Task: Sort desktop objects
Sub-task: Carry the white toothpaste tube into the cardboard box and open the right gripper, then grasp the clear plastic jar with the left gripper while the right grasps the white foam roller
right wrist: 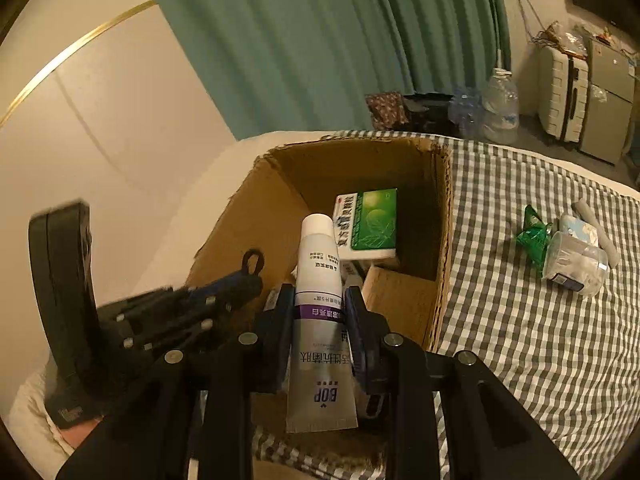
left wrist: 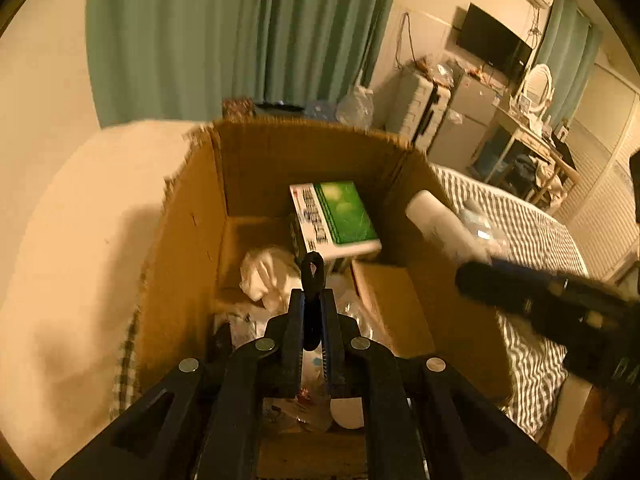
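Cardboard box (right wrist: 442, 216): open-topped, on a bed under a grey-checked cover (right wrist: 520, 320).

Inside the box: green-and-white carton (right wrist: 370, 220) toward the far wall; crumpled white paper (left wrist: 260, 272) at the left; brown flap or smaller box (left wrist: 392, 300) at the right; other wrappers beneath, too blurred to tell.

Left tongs (left wrist: 313, 300): above the box, pointing down into it, nearly closed on a thin black looped piece (left wrist: 313, 270) that sticks out past the tips.

Right tongs (right wrist: 320, 300): beside the left, over the box's near right edge, clamped on a white-and-grey tube (right wrist: 320, 280), cap end forward, crimped end toward the camera.

On the cover, well right of the box: green packet (right wrist: 532, 234), clear plastic tub (right wrist: 576, 264), pale stick (right wrist: 596, 232), close together.
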A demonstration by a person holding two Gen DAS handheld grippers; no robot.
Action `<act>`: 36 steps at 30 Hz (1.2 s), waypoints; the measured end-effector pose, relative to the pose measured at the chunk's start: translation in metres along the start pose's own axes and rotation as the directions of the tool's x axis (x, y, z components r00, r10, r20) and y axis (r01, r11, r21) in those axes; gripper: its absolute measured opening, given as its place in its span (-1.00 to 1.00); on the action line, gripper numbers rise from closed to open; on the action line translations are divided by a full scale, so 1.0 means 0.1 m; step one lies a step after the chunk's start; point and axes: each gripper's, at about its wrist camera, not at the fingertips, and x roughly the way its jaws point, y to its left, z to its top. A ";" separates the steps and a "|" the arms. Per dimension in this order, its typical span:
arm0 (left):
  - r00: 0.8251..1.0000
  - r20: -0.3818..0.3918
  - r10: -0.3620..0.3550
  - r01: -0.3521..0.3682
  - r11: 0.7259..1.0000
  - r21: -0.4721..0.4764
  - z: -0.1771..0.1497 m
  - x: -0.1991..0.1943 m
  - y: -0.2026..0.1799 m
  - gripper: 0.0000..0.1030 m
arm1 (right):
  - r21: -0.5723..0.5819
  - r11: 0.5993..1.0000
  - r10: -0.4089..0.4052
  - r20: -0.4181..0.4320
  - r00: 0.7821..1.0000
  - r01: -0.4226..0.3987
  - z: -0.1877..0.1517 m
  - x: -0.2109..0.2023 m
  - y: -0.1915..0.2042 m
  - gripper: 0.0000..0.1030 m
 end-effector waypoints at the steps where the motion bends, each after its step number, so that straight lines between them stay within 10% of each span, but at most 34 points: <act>1: 1.000 -0.016 0.000 0.000 1.000 -0.006 -0.02 0.04 0.02 -0.80 | 0.003 1.000 -0.009 0.003 1.000 0.008 -0.01 0.01 0.00 -0.43; 3: 0.998 -0.060 0.007 -0.009 0.999 -0.034 -0.09 0.13 0.06 -0.65 | 0.024 1.000 -0.014 0.003 1.000 0.014 -0.06 0.03 -0.02 -0.16; 6: 0.995 -0.102 -0.002 -0.007 0.996 -0.091 -0.15 0.18 0.11 0.20 | 0.045 0.999 -0.021 0.046 0.999 0.019 -0.17 -0.06 -0.06 -0.15; 12: 0.989 -0.113 0.098 -0.098 0.995 0.002 -0.16 0.02 -0.22 0.58 | -0.032 0.993 -0.105 0.136 0.985 0.111 -0.29 -0.53 -0.22 0.04; 26: 0.999 -0.032 -0.041 0.040 0.998 -0.056 -0.40 -0.19 -1.59 0.89 | 0.214 0.929 -0.348 0.216 0.912 0.303 -0.95 -1.73 -1.85 0.14; 31: 0.987 0.048 0.151 -0.152 0.988 0.024 -0.52 0.10 -2.18 1.00 | 0.259 0.907 -0.395 0.239 0.887 0.334 -1.12 -1.75 -2.27 0.68; 36: 0.995 0.025 0.097 -0.099 0.991 0.094 -0.51 0.37 -2.49 1.00 | 0.281 0.908 -0.381 0.238 0.894 0.312 -1.19 -1.61 -2.59 0.70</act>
